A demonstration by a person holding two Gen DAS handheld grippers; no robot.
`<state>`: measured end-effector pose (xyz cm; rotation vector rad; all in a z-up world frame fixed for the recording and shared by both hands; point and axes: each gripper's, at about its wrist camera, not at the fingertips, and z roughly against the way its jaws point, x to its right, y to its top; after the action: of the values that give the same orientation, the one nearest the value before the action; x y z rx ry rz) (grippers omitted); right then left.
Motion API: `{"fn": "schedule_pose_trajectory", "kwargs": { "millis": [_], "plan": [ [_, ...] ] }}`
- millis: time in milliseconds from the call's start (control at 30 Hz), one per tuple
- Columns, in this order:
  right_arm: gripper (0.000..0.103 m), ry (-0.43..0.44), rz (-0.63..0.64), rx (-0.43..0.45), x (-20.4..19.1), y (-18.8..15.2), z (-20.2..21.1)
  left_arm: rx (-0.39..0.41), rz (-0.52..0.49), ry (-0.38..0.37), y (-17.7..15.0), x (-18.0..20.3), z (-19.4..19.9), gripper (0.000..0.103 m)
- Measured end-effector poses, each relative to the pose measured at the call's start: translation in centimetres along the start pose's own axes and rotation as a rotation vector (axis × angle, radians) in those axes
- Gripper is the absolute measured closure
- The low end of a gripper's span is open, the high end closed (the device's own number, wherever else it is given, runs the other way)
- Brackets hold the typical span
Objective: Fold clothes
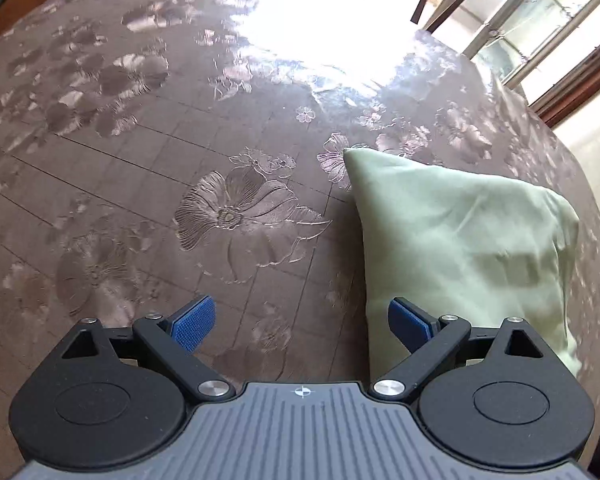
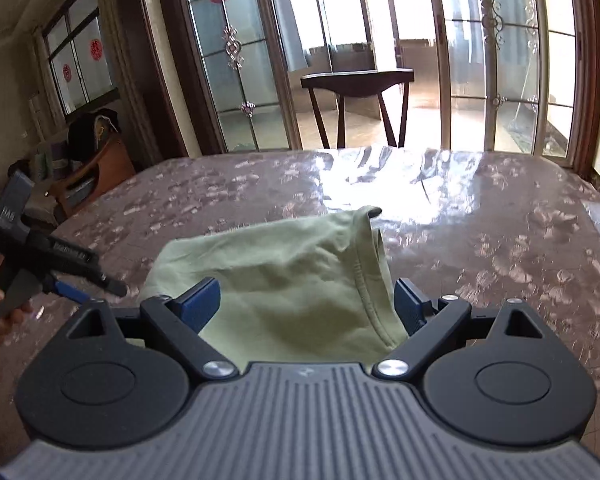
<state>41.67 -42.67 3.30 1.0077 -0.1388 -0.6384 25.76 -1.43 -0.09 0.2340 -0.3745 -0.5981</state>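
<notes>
A pale green folded garment (image 1: 464, 248) lies on the floral table, at the right of the left wrist view. My left gripper (image 1: 302, 322) hovers open beside the garment's left edge, with only its right blue pad (image 1: 410, 326) over the cloth. In the right wrist view the same garment (image 2: 284, 272) lies flat straight ahead, its ribbed hem (image 2: 366, 276) on the right. My right gripper (image 2: 308, 306) stands wide open just above the garment's near part, and nothing is pinched between its pads. The left gripper (image 2: 100, 280), held in a hand (image 2: 4, 316), shows at the far left of that view.
The table (image 1: 140, 160) wears a glossy brown flowered cover with strong glare in the middle. A dark wooden chair (image 2: 358, 96) stands beyond the far edge, in front of glass doors (image 2: 480, 60). A cluttered low chair (image 2: 92, 160) sits at the far left.
</notes>
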Motion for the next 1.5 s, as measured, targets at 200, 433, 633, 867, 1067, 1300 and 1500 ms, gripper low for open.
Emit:
{"fn": "schedule_pose_trajectory", "kwargs": {
  "millis": [200, 433, 633, 867, 1067, 1300, 1500],
  "plan": [
    [0.011, -0.123, -0.079, -0.051, 4.0, -4.1, 2.7, -0.003, -0.150, -0.011, -1.7, 1.2, 0.4, 0.007],
    [0.011, -0.132, -0.248, -0.133, 7.0, -9.4, 3.2, -0.025, -0.437, 0.043, -8.2, 1.6, 1.3, 0.007],
    [0.012, -0.082, -0.312, -0.093, 5.2, -12.0, 2.0, -0.017, -0.493, 0.040, -10.6, 1.2, 3.1, 0.007],
    [0.017, -0.057, -0.335, -0.009, 3.2, -11.8, -0.3, 0.007, -0.650, 0.047, -12.9, 1.5, 4.3, 0.007],
    [0.070, -0.032, -0.356, -0.047, 3.1, -9.8, -1.6, 0.032, -0.955, 0.080, -16.9, 3.3, 4.7, 0.007],
    [0.074, -0.010, -0.496, -0.080, 3.9, -8.2, -2.2, 0.073, -1.130, 0.018, -20.7, 5.9, 4.8, 0.006],
    [0.075, 0.007, -0.555, -0.097, 3.8, -6.6, -2.9, 0.099, -1.214, -0.001, -23.6, 8.1, 4.1, 0.006]
  ]
}}
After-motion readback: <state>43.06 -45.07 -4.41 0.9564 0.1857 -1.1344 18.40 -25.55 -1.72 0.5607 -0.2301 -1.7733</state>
